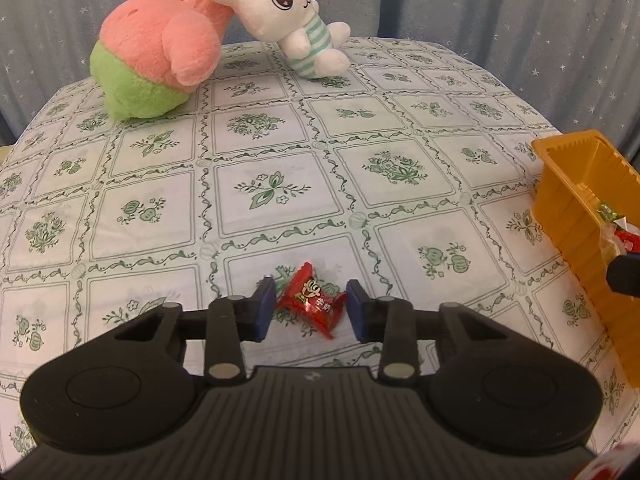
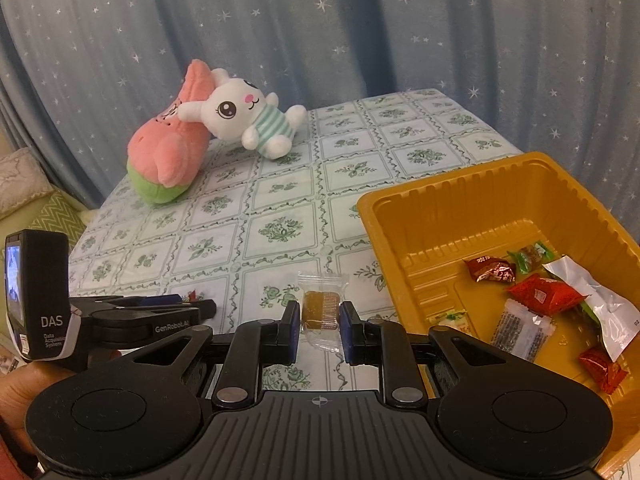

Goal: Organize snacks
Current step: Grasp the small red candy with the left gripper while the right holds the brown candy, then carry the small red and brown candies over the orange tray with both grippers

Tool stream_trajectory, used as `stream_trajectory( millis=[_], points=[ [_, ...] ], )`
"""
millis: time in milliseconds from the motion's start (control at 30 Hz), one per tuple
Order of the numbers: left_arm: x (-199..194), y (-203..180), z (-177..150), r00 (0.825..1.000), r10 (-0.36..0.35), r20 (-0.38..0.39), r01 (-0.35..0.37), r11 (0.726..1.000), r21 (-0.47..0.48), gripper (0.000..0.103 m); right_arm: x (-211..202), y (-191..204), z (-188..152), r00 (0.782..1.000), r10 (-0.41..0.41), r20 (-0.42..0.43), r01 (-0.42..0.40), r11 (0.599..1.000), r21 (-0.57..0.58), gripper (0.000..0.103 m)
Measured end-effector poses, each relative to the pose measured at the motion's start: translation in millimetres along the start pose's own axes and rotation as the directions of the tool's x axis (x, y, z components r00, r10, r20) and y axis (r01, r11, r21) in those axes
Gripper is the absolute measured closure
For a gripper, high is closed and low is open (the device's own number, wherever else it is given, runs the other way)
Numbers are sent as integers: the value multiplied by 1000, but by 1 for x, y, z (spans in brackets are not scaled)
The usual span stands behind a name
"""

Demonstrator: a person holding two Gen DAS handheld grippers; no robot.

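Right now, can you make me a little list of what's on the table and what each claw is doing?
table cover: white cloth with green flowers
toys: pink plush and white bunny, leaning together at the far edge
tray: yellow tray holding several wrapped snacks
left claw: around a red candy on the cloth, pads not clearly pressing
right claw: shut on a brown candy in a clear wrapper, beside the tray
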State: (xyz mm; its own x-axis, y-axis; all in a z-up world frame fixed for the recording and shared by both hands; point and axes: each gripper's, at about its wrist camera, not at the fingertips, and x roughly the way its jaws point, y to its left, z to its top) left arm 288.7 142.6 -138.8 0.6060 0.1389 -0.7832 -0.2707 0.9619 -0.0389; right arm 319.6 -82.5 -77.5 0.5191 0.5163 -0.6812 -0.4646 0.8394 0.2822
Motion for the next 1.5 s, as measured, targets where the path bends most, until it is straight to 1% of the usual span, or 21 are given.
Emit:
stream_trajectory(
  millis=[200,300,333,533,700,733,767,833,933,1000,1033,1300,1500],
  points=[
    [-11,2,-11,999,-43,-13,43,999,12,70,-2,1,-2,1000,10,-3,-10,1000,-1,82],
    [-18,6,-17,998,-58,-30,57,998,-11,63,-3,2,-3,1000,18,-8,-18,1000,2,82],
    [-20,7,-19,998,-62,-32,62,998,-19,63,-4,3,-4,1000,19,-9,-19,1000,1,82],
    [-25,9,-21,996,-72,-46,69,996,-63,63,-4,3,-7,1000,18,-17,-18,1000,7,82],
    [-21,4,-18,997,-63,-37,62,998,-31,64,-5,3,-7,1000,14,-14,-14,1000,8,82],
    [-21,3,-18,998,-58,-36,58,998,-25,66,-5,3,-7,1000,13,-14,-13,1000,8,82],
    [-19,2,-16,998,-54,-35,53,998,-15,72,-5,3,-7,1000,13,-14,-13,1000,8,82],
    [-18,1,-16,999,-40,-34,41,999,5,79,-5,3,-7,1000,14,-15,-13,1000,8,82],
    [-19,2,-17,999,-41,-33,42,999,23,81,-5,4,-8,1000,14,-17,-14,1000,8,82],
    [-21,0,-19,999,-33,-31,35,998,45,83,-5,5,-8,1000,14,-19,-14,1000,7,82],
    [-22,-1,-19,999,-35,-30,36,998,51,86,-5,5,-9,1000,15,-19,-15,1000,7,82],
    [-30,1,-24,998,-44,-46,46,998,50,88,-6,11,-11,999,30,-26,-31,1000,-4,82],
    [-48,6,-28,997,-67,-25,68,997,41,88,-13,16,-15,999,45,-28,-45,999,-9,82]
  ],
)
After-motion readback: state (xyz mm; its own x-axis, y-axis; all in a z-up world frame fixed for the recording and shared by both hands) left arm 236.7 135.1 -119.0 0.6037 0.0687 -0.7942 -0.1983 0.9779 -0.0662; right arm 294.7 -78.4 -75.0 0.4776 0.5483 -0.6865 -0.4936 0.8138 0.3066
